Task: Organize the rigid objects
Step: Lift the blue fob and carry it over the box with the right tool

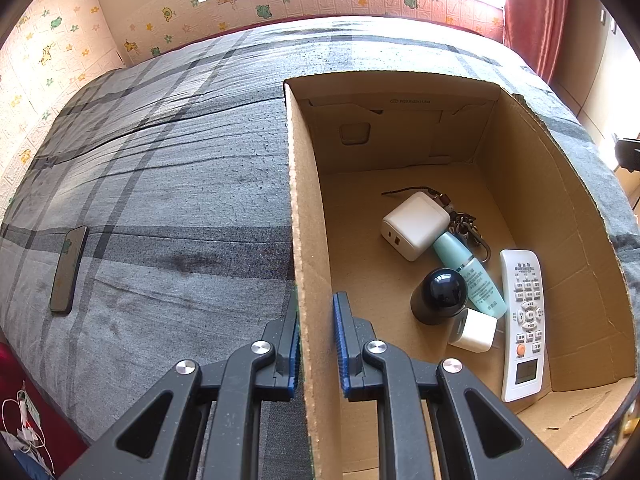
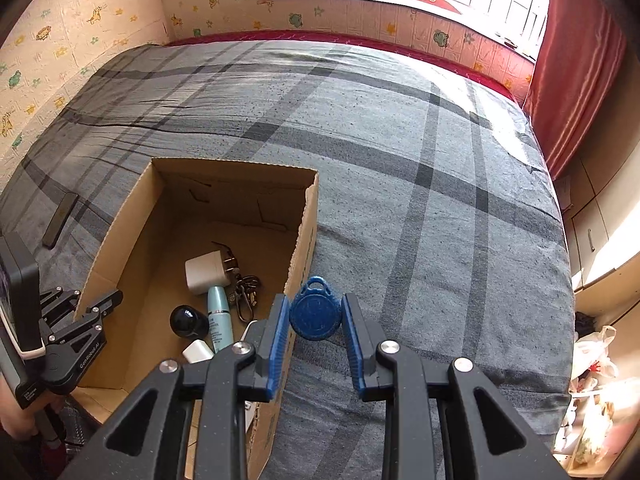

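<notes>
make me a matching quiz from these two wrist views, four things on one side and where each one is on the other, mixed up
Things:
1. blue key fob
2. phone
3. remote control
4. cardboard box left wall

Places:
A. lying on the grey plaid bedspread, outside the box
B. between the left gripper fingers
C. between the right gripper fingers
D. on the box floor, beside the teal bottle

Pairs: 1-C, 2-A, 3-D, 4-B

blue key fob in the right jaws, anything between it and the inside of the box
Only the cardboard box near wall: the blue key fob, held in the right gripper, sits just outside it and must clear that rim. The top is open.
</notes>
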Motion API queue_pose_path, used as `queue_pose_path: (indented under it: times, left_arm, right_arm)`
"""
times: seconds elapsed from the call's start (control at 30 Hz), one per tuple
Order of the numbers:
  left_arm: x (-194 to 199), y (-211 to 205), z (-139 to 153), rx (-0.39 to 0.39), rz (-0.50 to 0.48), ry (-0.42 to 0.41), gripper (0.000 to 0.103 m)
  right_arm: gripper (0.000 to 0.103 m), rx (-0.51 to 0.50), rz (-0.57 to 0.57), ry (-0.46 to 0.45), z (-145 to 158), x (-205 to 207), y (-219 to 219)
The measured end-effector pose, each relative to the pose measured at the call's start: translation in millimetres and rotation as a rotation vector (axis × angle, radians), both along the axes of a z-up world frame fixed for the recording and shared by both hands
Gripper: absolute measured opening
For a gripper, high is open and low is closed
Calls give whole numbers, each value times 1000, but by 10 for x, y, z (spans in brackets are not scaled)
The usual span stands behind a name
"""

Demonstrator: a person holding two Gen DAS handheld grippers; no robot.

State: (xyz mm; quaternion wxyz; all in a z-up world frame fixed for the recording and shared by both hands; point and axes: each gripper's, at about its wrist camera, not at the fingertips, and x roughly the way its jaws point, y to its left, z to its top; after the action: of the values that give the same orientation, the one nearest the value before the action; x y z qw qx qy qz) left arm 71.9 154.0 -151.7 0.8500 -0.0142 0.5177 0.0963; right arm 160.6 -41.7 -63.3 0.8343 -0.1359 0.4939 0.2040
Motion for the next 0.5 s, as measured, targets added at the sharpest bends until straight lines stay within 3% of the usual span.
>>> queue_pose_path:
  times: [0.5]
  left_arm:
    - [0,14,-1,-8,1,-1,16]
  right_arm:
    - [28,24,87,3,19,-27,531]
